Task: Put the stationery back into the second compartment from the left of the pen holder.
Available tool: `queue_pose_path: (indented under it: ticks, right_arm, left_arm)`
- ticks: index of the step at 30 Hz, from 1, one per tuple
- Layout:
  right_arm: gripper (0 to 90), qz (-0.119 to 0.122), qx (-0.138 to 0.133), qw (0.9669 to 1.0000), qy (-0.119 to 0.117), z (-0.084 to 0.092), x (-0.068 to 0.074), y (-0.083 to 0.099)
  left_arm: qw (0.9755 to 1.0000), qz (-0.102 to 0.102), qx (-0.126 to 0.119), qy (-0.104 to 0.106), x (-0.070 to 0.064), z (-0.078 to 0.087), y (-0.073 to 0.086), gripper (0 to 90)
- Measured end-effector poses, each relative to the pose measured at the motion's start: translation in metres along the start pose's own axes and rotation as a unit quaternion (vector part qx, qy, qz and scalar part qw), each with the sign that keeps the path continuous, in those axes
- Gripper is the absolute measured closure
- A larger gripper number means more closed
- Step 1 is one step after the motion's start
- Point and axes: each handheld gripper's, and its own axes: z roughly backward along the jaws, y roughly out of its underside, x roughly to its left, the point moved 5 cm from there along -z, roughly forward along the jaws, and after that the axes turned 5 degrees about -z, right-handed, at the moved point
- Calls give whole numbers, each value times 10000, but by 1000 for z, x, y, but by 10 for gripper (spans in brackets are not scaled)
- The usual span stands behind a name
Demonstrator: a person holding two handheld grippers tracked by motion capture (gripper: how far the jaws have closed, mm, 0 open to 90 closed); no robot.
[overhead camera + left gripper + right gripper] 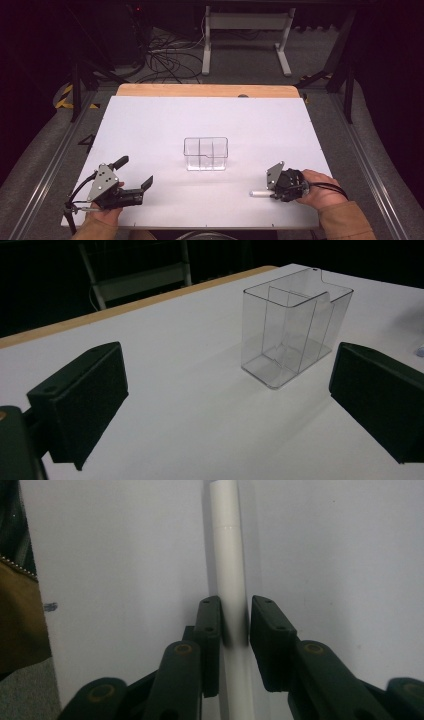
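- White plastic cylinder, slim and marker-like [231,565], lying flat on the white bench [200,115], near its front edge on the right side.
- Right gripper [272,191] down on it, black fingers [267,645] either side of the tube, hugging its flanks; looks clenched on the cylinder, though a sliver of shadow at the right pad leaves firm contact a shade uncertain.
- Long axis running straight out along the fingers in the right gripper view; in the high view pointing left across the bench, free tip [255,193] poking out toward the middle.
- Grip set on the near part of the tube, most of the length sticking out ahead.
- Clear plastic divided box [205,153] standing upright mid-bench, well apart from the cylinder, up and to the left of it; right hand [320,192] plainly the nearer one to both.
- Left gripper [134,176] resting near the front left corner, fingers [82,400] spread wide, released, nothing between them, aimed at the clear box [295,340].
- Hidden: rear end of the cylinder, swallowed by the gripper body; cap seam faint near the far tip.
- Box compartments look empty, though clear walls make that hard to judge.
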Motion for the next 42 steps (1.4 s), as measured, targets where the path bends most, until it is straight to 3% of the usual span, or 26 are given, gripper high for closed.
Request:
queue_pose_path:
  ticks: [12,19,23,30,33,34,35,36,40,42]
  right_arm:
    - [781,195,15,9998,68,0,2,-3]
    - [782,155,-513,9985,143,18,2,-8]
    - [782,125,-915,9953,285,31,1,-12]
    - [782,-181,-1700,9838,544,48,-1,-15]
    - [781,-402,-2007,9767,646,56,-5,-17]
    - [782,-514,-2224,9713,675,62,-6,-18]
    - [782,-564,-2332,9684,689,64,-7,-19]
    - [782,-564,-2332,9684,689,64,-7,-19]
    - [782,-714,-2654,9584,763,72,-10,-24]
    - [782,-785,-2749,9551,778,75,-10,-27]
  left_arm:
    - [10000,-18,0,9,1,0,0,31]
    - [10000,-4,-3,3,0,0,0,31]
    - [10000,-19,-11,7,0,0,0,31]
    - [10000,-1,0,14,0,1,0,31]
    - [10000,-14,-15,6,0,0,0,31]
    - [10000,-17,-9,2,0,0,0,31]
    - [10000,-23,-4,2,0,0,0,31]
    - [10000,-2,0,12,0,1,0,31]
    - [10000,-2,-5,11,0,1,0,31]
    - [10000,21,-8,6,0,1,0,31]
